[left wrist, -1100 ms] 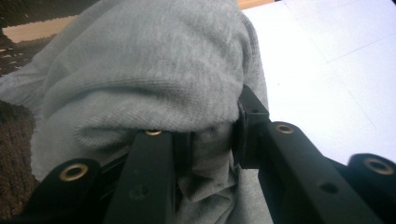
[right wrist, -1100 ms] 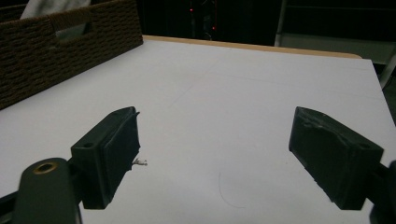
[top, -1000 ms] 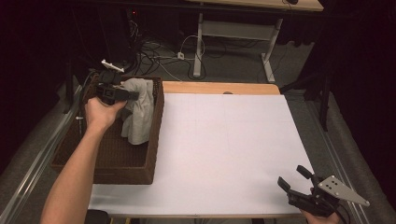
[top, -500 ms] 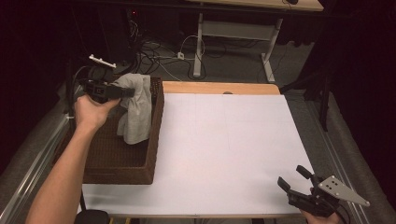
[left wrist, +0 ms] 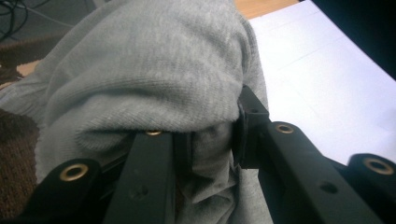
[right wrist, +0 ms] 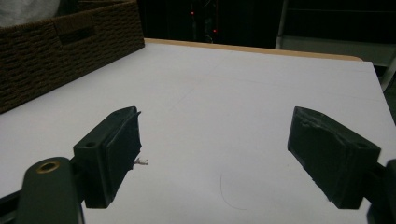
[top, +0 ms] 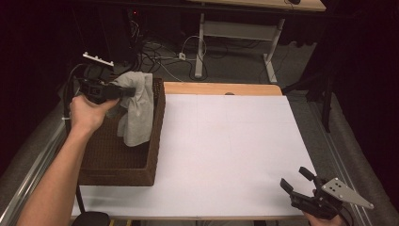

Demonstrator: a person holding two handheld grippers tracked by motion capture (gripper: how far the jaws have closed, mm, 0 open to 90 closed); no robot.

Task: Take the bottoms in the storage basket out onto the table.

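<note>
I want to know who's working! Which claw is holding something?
The left claw, up over the brown basket, pinches the grey cloth. The right claw sits open over the white table, gripping nothing.

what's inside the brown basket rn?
Grey cloth hangs from the shut left claw, its lower end within the wicker basket. Bare woven floor shows beside it. The cloth and the hand hide the far end.

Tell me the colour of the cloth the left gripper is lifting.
Light grey cloth, plain knit; clearest in the left gripper view.
</note>
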